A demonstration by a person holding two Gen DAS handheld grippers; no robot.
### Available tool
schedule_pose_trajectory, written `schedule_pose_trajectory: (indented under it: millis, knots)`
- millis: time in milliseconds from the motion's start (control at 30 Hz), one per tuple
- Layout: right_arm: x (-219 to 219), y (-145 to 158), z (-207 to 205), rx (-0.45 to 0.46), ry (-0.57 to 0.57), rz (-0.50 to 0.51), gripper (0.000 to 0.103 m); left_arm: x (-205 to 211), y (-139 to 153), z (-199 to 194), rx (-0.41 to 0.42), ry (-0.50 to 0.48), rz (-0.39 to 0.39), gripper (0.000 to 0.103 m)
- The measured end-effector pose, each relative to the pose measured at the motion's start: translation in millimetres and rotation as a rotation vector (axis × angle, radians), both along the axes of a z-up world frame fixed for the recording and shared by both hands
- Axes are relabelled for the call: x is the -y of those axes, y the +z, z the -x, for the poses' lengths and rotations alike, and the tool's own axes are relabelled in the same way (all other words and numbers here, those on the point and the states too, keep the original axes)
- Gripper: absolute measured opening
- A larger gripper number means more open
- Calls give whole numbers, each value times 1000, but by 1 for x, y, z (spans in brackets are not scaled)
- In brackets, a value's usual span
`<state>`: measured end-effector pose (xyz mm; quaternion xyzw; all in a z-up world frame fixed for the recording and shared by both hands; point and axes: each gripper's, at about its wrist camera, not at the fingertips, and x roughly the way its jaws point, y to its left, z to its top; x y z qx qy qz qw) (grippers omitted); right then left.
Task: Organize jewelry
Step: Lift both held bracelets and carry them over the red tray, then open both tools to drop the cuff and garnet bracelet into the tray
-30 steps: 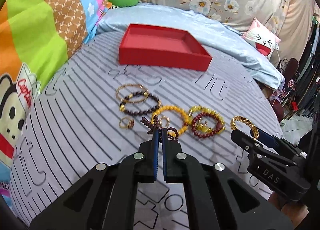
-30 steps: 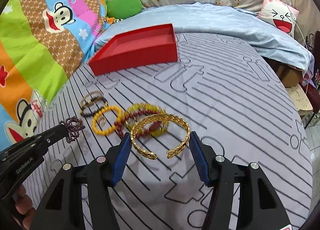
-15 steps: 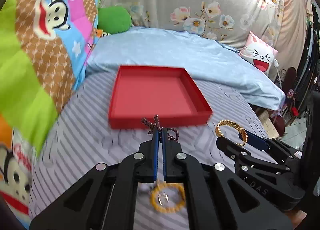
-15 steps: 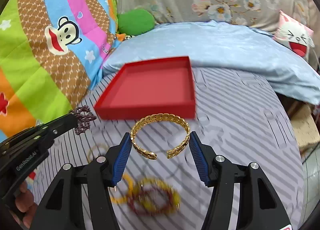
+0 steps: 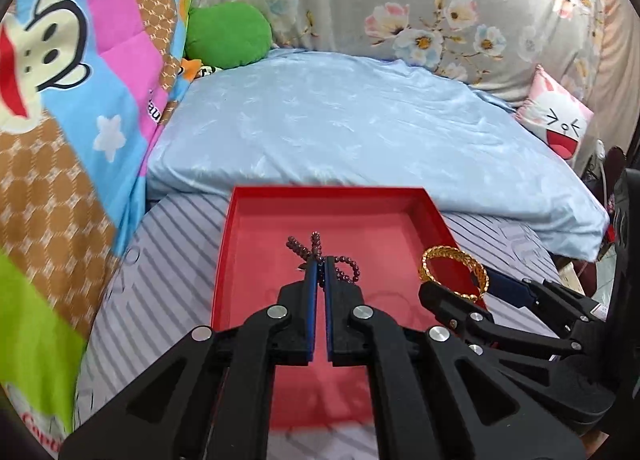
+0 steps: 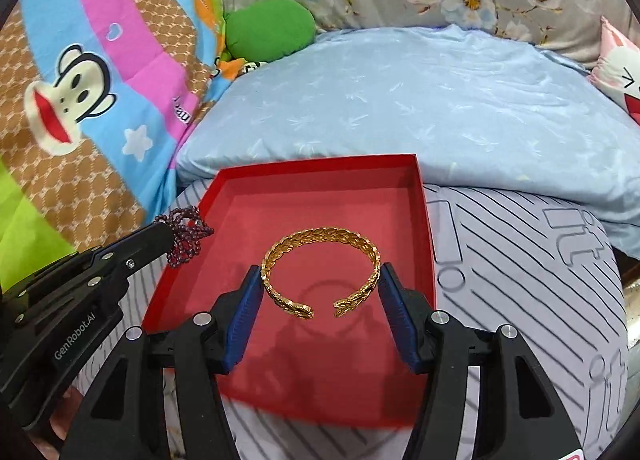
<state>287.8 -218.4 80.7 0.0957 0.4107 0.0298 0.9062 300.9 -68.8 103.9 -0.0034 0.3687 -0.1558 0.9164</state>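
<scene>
At far left, left gripper (image 5: 320, 260) pressed nearly together, pinching a dark garnet bead bracelet (image 5: 320, 256) whose loops bunch and dangle from the tips; in the right wrist view, seen hanging just above the left wall of the red tray (image 6: 424, 228), at or barely inside its edge, not plainly over the middle. Toward the centre, tray floor bare and in shadow directly beneath both loads. Further right, right gripper (image 6: 320, 300) spread wide yet clamped across the gold leaf-pattern cuff (image 6: 320, 236), blue pads bearing on its two outer sides, cuff held level with its opening turned back toward the camera and its closed arc pointing to the tray's far wall. Cuff hanging squarely over the tray floor, clear of every wall, shadow right below it; probably the better placed of the two for a straight drop. For the beads, likely a small shift rightward before release, lest a loop drape the rim.
</scene>
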Motion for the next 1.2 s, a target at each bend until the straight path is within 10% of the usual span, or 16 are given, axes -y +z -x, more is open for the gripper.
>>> schedule_pose_trajectory:
  millis: [833, 1033, 1200]
  knots:
    - [3, -52, -117, -239, 18, 119, 61, 17, -57, -120, -205, 25, -83, 6]
    - [16, -39, -99, -201, -7, 75, 64, 12, -43, -107, -159, 54, -89, 35]
    - [18, -16, -68, -138, -15, 70, 64, 5, -23, -81, -108, 68, -99, 37]
